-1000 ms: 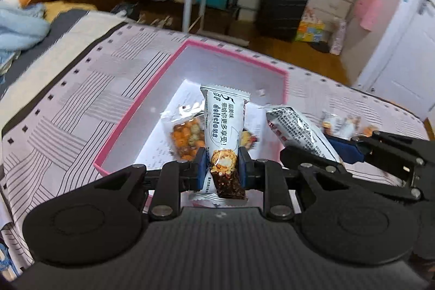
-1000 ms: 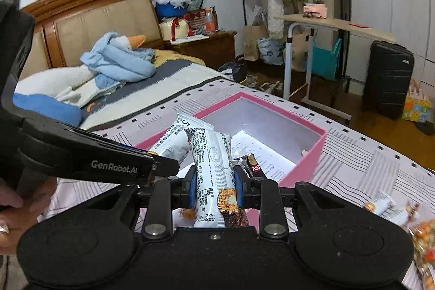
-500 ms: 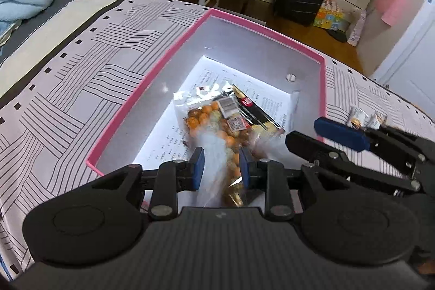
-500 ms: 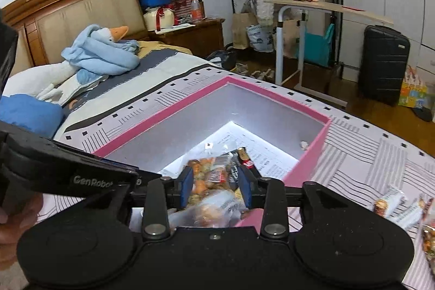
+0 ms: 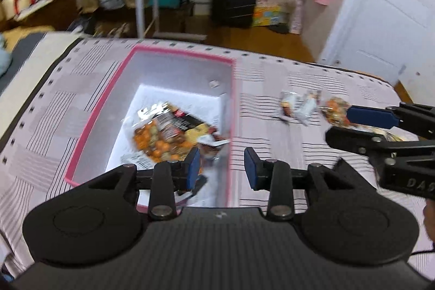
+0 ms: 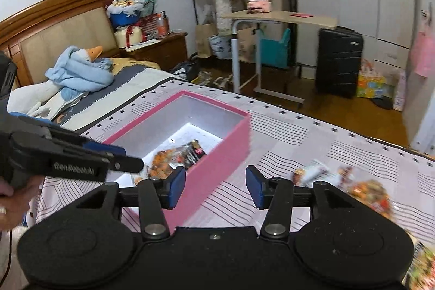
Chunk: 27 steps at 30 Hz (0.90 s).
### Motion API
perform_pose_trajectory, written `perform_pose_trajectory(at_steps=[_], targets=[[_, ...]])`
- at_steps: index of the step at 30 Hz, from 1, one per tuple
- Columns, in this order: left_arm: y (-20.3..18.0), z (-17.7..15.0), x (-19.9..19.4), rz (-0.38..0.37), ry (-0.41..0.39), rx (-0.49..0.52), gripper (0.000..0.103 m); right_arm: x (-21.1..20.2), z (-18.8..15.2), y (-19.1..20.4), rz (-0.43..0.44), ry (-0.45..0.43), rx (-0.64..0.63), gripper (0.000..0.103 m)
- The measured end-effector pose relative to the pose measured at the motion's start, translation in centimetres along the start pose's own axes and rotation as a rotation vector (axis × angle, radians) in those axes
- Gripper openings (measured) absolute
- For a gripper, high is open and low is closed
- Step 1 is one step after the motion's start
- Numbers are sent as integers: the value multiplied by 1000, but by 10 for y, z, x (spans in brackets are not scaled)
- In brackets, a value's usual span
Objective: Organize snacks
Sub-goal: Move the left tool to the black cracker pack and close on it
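A pink box [image 5: 234, 99] with a white inside lies open on the striped bedspread, and several snack packets [image 5: 163, 137] rest on its floor. My left gripper [image 5: 221, 168] hovers over the box's right wall. Its jaws are opening with nothing between them. My right gripper [image 6: 216, 187] hangs above the bedspread just right of the box [image 6: 217, 162], jaws also opening and empty. Loose wrapped snacks [image 6: 312, 173] and a nut packet [image 6: 369, 195] lie to its right. The same loose snacks [image 5: 296, 105] show beyond the right gripper [image 5: 338, 125] in the left wrist view.
A person's hand [image 6: 13, 197] holds the left gripper [image 6: 133, 161]. A blue blanket with a plush goose [image 6: 78, 69] lies near the headboard. Past the bed's far edge stand a side table [image 6: 280, 18], a black suitcase [image 6: 338, 61] and a white door [image 5: 380, 18].
Each gripper was shut on a white snack bar above the box a second ago. Both bars have dropped into the box; both grippers have opened and swung right, away from it.
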<state>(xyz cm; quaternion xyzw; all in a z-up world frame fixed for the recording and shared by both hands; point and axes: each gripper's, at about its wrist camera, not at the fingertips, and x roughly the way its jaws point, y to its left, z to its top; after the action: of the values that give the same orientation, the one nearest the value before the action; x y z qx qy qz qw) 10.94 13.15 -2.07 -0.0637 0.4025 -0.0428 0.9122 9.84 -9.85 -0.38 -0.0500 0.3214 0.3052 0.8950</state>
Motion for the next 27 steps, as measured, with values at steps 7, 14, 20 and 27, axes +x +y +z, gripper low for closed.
perform_pose_trajectory(at_steps=[7, 14, 20, 27], targets=[[-43, 1, -20, -54, -19, 123, 42, -46, -30, -24, -62, 44, 24, 64], [-92, -6, -6, -110, 29, 234, 54, -56, -64, -49, -105, 120, 23, 77], [-130, -17, 48, -159, 141, 230, 64, -30, -97, -74, -126, 174, -21, 81], [-166, -36, 113, -201, 266, 188, 64, 1, -138, -108, -232, 129, -8, 81]])
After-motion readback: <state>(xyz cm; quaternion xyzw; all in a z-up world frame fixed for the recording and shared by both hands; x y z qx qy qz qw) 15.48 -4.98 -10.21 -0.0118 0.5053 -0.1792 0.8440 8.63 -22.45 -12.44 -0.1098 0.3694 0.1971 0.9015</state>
